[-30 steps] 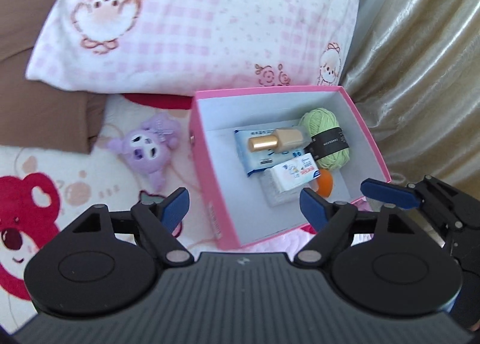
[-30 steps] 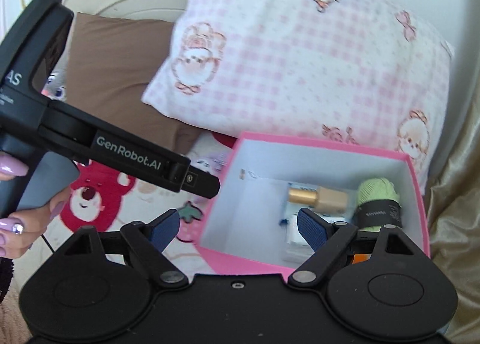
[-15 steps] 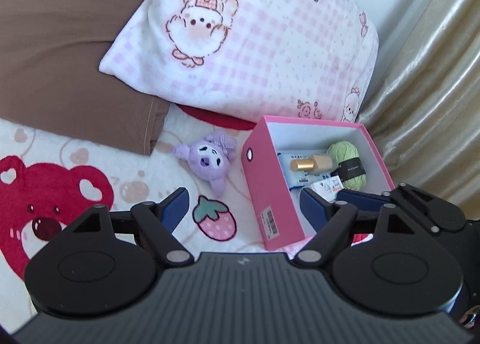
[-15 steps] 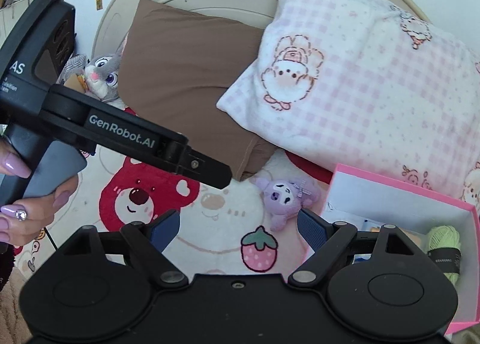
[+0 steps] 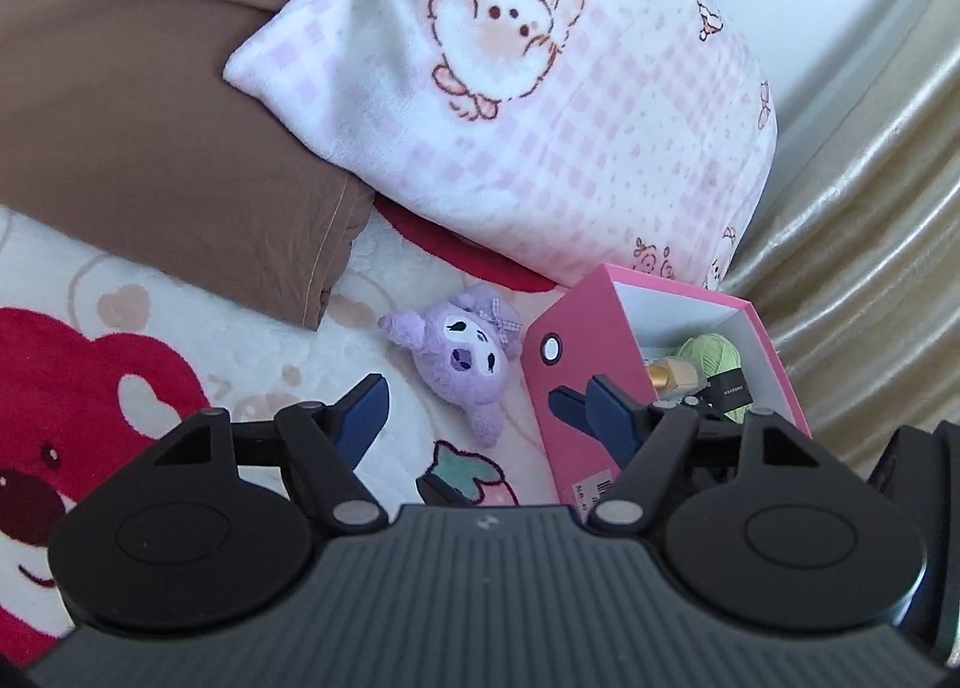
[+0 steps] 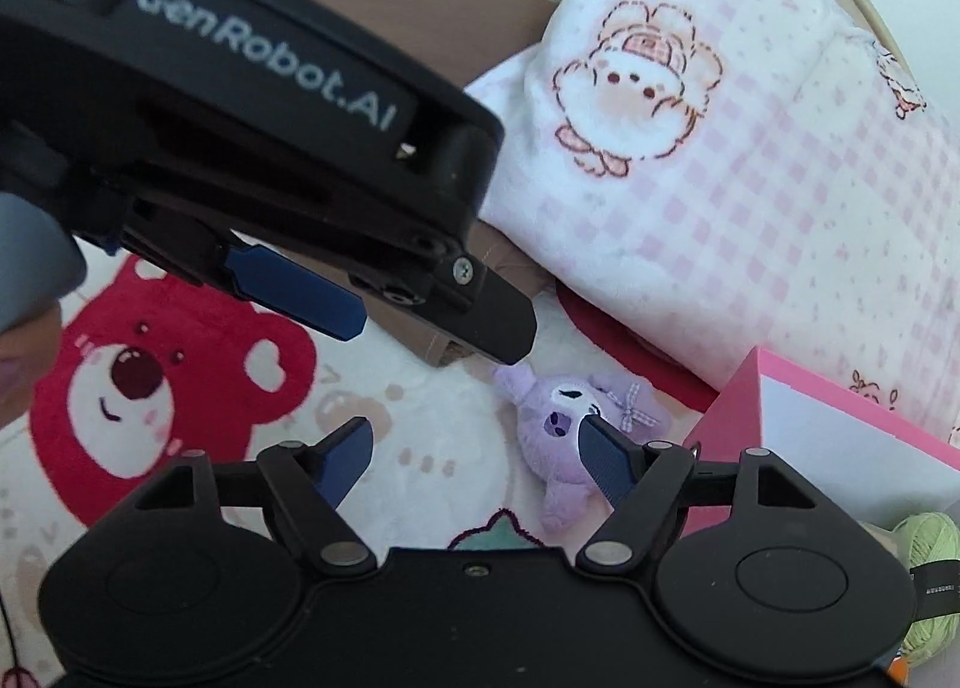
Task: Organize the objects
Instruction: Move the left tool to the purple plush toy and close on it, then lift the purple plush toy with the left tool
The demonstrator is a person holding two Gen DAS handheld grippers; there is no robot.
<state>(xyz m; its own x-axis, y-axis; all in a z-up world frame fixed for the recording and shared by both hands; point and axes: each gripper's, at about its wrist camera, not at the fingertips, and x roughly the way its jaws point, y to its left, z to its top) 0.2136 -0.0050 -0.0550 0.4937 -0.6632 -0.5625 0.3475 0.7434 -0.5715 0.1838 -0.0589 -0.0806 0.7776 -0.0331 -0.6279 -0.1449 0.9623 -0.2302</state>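
A small purple plush toy [image 5: 465,358] lies on the bear-print blanket just left of an open pink box [image 5: 570,388]. The box holds a green yarn ball [image 5: 714,355], a gold-capped bottle [image 5: 669,371] and other small items, mostly hidden. My left gripper [image 5: 486,406] is open and empty, its fingers either side of the plush, above it. My right gripper [image 6: 474,454] is open and empty, close by; the plush [image 6: 576,418] sits by its right finger. The left gripper's body [image 6: 240,106] fills the upper left of the right wrist view.
A pink-checked pillow [image 5: 540,106] and a brown pillow [image 5: 156,106] lie behind the plush and box. A gold curtain [image 5: 870,208] hangs at the right. The blanket shows a red bear [image 6: 156,376] and a strawberry print [image 5: 474,478].
Both grippers have swung left and away from the box interior toward the plush. The plush now lies between the left fingers. Both stay open.
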